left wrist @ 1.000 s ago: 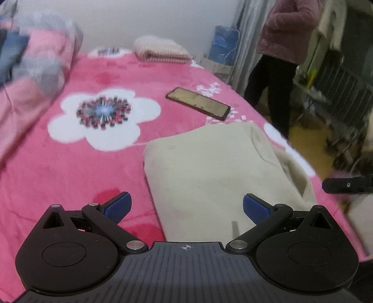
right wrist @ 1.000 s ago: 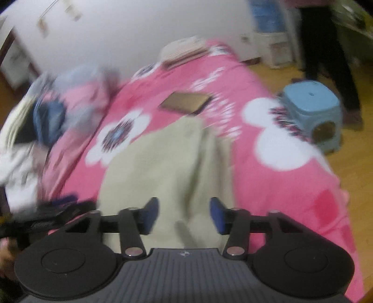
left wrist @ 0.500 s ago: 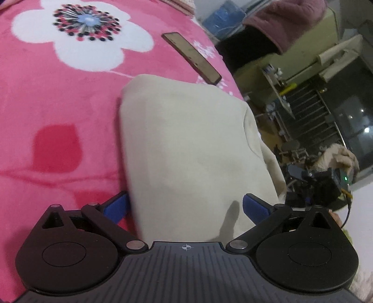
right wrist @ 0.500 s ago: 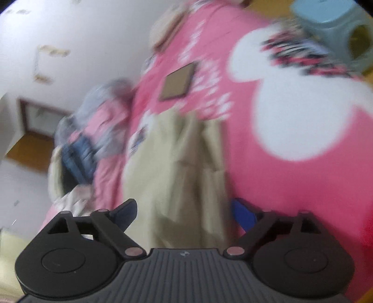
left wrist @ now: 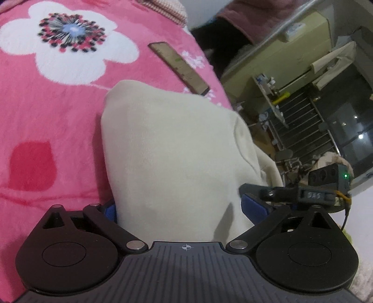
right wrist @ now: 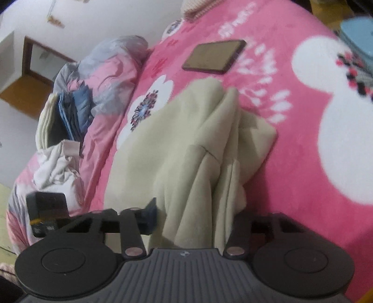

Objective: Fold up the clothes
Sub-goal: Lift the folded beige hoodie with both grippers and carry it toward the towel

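A cream garment (left wrist: 177,149), folded into a thick pad, lies on the pink flowered blanket (left wrist: 46,116). My left gripper (left wrist: 181,207) stands open and straddles its near edge; one blue pad (left wrist: 254,205) shows on the right, and the cloth half hides the other. In the right wrist view the garment (right wrist: 163,139) bunches into long creases that run between the fingers of my right gripper (right wrist: 193,219). Its jaws are closing on that gathered cloth, with the left pad (right wrist: 150,216) against it and the right pad hidden behind it.
A dark phone (right wrist: 214,57) lies face up on the blanket just beyond the garment. A heap of bedding and clothes (right wrist: 93,93) sits along the left. A blue stool (right wrist: 359,35) and a person in a pink jacket (left wrist: 244,21) are past the bed's edge.
Both grippers have come down and forward onto the cream garment. The right jaws spread wide, then narrowed around bunched cloth. The left jaws stayed wide and now straddle the near edge.
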Motion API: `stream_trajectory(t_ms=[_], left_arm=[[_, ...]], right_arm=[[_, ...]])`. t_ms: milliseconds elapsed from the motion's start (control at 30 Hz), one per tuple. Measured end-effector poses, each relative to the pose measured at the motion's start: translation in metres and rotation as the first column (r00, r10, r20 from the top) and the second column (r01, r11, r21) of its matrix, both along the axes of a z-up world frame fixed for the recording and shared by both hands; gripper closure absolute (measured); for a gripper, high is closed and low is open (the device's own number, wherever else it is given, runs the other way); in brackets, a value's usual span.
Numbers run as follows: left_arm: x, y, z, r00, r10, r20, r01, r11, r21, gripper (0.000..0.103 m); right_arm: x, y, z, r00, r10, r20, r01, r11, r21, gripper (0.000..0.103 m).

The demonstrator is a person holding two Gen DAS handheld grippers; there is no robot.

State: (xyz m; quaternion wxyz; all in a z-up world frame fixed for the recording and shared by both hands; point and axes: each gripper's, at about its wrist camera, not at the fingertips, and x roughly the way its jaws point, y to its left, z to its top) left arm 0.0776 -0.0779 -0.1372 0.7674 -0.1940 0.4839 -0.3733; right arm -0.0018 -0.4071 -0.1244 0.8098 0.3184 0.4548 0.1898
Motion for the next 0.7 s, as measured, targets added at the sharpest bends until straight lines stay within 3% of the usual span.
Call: stream_trajectory(t_ms=[167,333,533,633,700], left_arm=[[0.013,-0.008,0.024,0.999,-0.036,0.026,0.037,0.999,-0.037,0.005],[0.055,-0.041,0.068,0.988,-0.122,0.095,0.125,0.992,-0.028,0.006],[0.116,-0.124,0.153,0.916,-0.35,0.199,0.352,0.936,0.027,0.006],[0.13,-0.161,0.191,0.886,-0.415,0.207,0.422,0.907,0.011,0.006],[0.133,-0.177,0.213,0.88,-0.429,0.206,0.44,0.898,-0.011,0.006]], right_arm=[[-0.004,0.001,0.029,0.997,0.009,0.079,-0.006,0.999,-0.032,0.06],[0.004,-0.022,0.066,0.982,-0.064,0.18,0.071,0.997,-0.03,0.061],[0.004,-0.07,0.143,0.925,-0.212,0.315,0.234,0.972,-0.036,0.061],[-0.005,-0.092,0.185,0.896,-0.273,0.349,0.31,0.949,-0.055,0.061],[-0.011,-0.104,0.213,0.885,-0.306,0.352,0.348,0.935,-0.062,0.061]])
